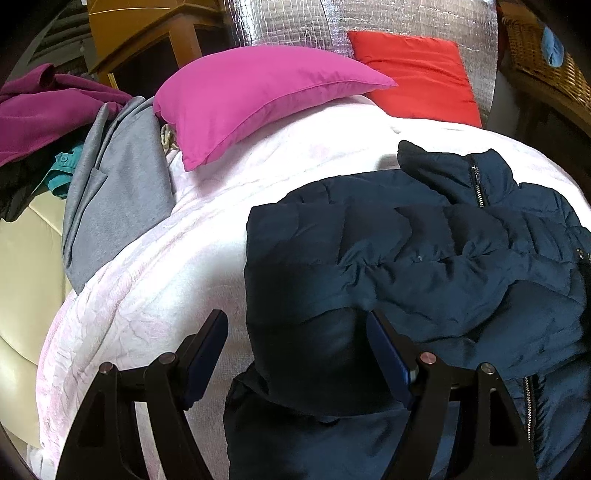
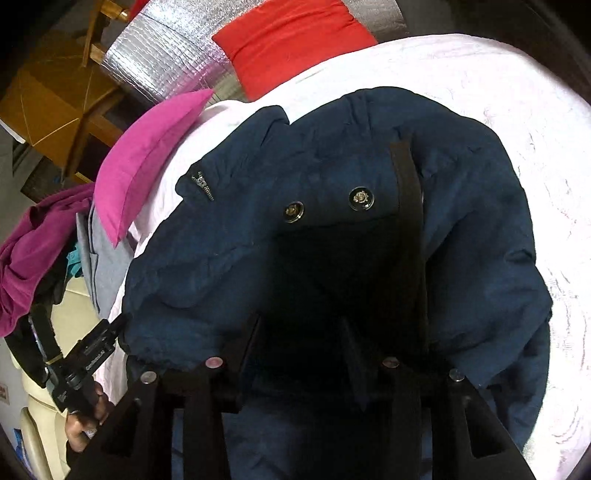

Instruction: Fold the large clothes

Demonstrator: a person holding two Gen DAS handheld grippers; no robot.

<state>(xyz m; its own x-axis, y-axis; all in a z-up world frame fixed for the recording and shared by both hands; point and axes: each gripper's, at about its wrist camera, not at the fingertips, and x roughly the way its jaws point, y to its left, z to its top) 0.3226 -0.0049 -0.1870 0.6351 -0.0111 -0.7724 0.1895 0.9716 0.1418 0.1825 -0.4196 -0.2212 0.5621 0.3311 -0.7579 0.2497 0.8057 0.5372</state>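
Currently, jacket: navy puffer jacket (image 1: 424, 258) lies on the pale pink blanket (image 1: 147, 295), pink pillow (image 1: 258, 99) at 11 o'clock.
Left gripper (image 1: 295, 350): fingers spread wide, straddling the jacket's edge, gripping nothing.
Right gripper (image 2: 299, 350): parted over dark fabric; whether it pinches cloth, I cannot tell.
Risk: slick, puffy layers may slip or bunch; blanket could get pinched too.

The navy jacket (image 1: 424, 258) is quilted cloth with a faint sheen, with a metal zipper (image 1: 477, 181) and shiny metal snaps (image 2: 360, 199). It lies on a soft, crinkled pale pink blanket (image 1: 155, 295). Behind, a smooth pink pillow (image 1: 255, 99) sits before a glossy silver foil sheet (image 1: 295, 22).
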